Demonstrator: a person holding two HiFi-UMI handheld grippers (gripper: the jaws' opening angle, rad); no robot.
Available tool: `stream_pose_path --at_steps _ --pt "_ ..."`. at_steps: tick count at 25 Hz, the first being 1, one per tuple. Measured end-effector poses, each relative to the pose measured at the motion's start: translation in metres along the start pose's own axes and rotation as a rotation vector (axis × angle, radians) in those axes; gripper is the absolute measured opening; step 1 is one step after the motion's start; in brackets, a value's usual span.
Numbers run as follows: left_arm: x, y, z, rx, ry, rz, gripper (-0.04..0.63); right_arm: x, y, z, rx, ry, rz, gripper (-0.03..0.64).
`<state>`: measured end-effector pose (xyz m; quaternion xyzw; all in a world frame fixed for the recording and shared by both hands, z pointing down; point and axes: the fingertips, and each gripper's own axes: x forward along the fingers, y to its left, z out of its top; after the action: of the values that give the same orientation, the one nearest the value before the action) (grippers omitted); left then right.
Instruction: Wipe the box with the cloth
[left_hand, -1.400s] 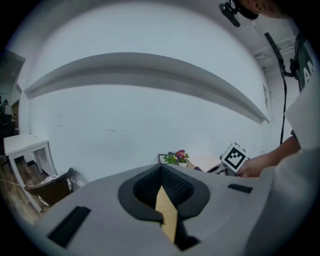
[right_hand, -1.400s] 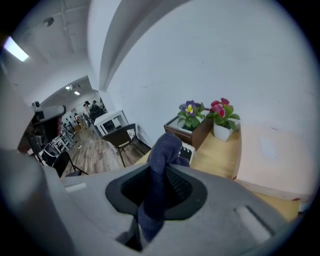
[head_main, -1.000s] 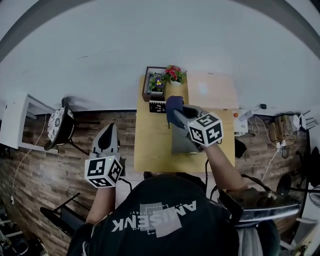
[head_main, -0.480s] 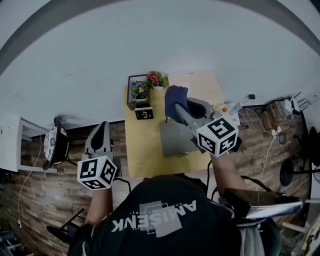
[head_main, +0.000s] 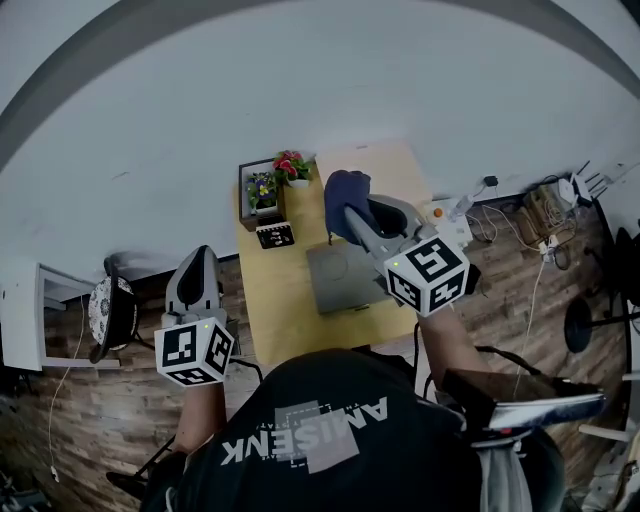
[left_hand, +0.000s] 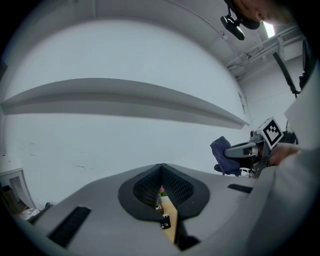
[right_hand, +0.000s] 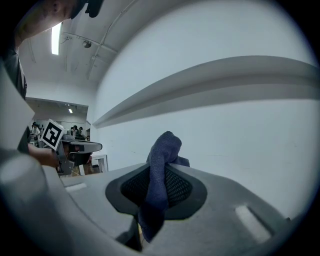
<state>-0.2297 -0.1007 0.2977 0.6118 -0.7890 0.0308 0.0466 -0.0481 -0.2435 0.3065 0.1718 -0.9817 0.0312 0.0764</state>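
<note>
The place looks like a lab or studio room: a small wooden table (head_main: 272, 300) against a bare white wall (head_main: 200, 100), plank floor (head_main: 60, 430) strewn with cables (head_main: 540, 212), a ceiling tube light (right_hand: 55, 34).

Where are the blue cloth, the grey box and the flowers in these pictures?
cloth (head_main: 342, 190): head view, middle of the bunched fabric.
box (head_main: 335, 285): head view, bare top face.
flowers (head_main: 290, 162): head view, red blooms.

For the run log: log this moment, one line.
right claw: shut on dark blue cloth, raised | left claw: shut, empty | grey box: untouched
</note>
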Motion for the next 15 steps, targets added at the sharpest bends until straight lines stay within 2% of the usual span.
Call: stream_pose_path --at_steps 5,15 --pt "0.0003 -0.0057 0.0028 0.022 0.0 -0.007 0.0 -0.002 -0.0017 -0.0025 0.023 -0.002 -0.006 0.067" --pt "-0.0013 -0.0028 -0.0019 0.003 0.014 0.007 0.0 -0.0021 -0.0015 -0.0037 0.04 0.002 -0.011 0.067"
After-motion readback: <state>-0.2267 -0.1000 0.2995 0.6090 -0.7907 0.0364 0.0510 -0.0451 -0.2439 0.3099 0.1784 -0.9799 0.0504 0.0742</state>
